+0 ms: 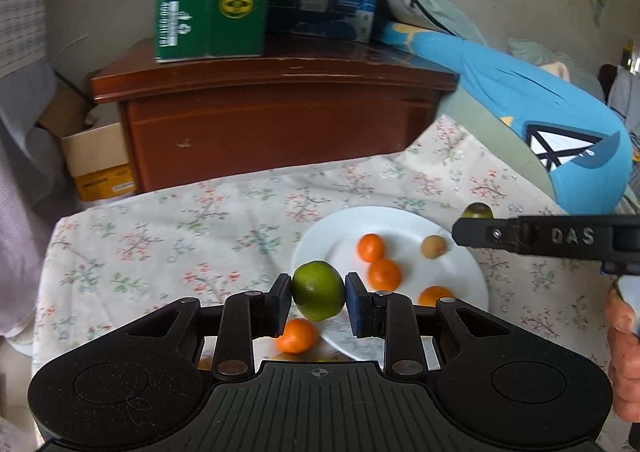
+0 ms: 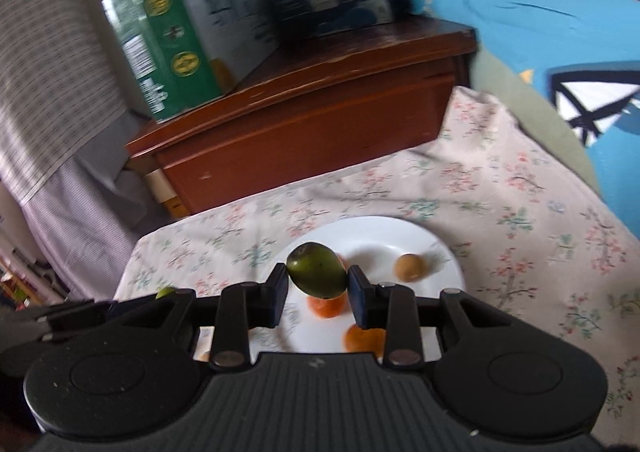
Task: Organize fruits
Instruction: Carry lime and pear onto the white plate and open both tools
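Left gripper [image 1: 318, 292] clamps green citrus [image 1: 319, 290] above plate [image 1: 460, 272].

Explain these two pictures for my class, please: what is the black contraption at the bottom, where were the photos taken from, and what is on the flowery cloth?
No robot here: a person holds a two-finger gripper in each hand, and each has a camera looking along its fingers. The left gripper is shut on a bright green citrus fruit. The right gripper is shut on a darker green fruit. A hand shows at the edge of the left view. On the floral cloth sits a white plate with small oranges and a brown round fruit. One orange lies beside the plate.
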`<state>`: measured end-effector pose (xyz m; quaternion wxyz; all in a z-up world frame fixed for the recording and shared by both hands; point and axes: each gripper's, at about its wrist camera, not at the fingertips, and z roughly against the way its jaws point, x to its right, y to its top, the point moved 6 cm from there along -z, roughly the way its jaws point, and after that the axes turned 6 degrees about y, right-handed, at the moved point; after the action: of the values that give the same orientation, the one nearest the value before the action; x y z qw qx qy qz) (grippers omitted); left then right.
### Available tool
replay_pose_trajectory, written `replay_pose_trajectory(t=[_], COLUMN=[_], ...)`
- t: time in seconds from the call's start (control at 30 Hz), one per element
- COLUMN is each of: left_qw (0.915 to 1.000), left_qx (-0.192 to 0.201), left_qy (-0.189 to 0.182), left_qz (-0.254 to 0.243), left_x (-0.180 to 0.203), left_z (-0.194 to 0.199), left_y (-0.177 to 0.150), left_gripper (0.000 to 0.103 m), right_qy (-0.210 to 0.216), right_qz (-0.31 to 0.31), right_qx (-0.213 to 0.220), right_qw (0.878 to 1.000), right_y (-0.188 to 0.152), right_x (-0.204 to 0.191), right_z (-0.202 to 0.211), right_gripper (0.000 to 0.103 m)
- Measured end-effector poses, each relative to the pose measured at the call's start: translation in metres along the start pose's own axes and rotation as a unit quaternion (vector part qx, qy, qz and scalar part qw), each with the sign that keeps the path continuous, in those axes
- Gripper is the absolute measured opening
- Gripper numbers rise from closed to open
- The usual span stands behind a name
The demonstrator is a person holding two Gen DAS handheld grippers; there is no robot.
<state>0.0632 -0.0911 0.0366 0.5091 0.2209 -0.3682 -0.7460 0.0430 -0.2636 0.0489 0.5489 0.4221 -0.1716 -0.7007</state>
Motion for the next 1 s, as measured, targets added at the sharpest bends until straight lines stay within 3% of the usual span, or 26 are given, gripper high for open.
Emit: replay_pose_trajectory(t=[0.5, 1.0], left_qw=[0.9987, 0.9971], left_qx=[-0.029, -0.042], left_qy=[-0.042, -0.063], left_qz=[-0.010, 0.001], left_x=[0.034, 0.050], left_z=[-0.028, -0.042], left_y=[-0.005, -0.007], left_gripper=[0.026, 0.028], right_qy=[-0.054, -0.070], right_qz=[-0.122, -0.159], right_qx=[-0.032, -0.040], right_qw=[0.991, 0.984], right_y=[-0.011, -0.021], right_x=[0.051, 0.065], right_z=[-0.010, -0.018], right_gripper=[0.032, 0.035])
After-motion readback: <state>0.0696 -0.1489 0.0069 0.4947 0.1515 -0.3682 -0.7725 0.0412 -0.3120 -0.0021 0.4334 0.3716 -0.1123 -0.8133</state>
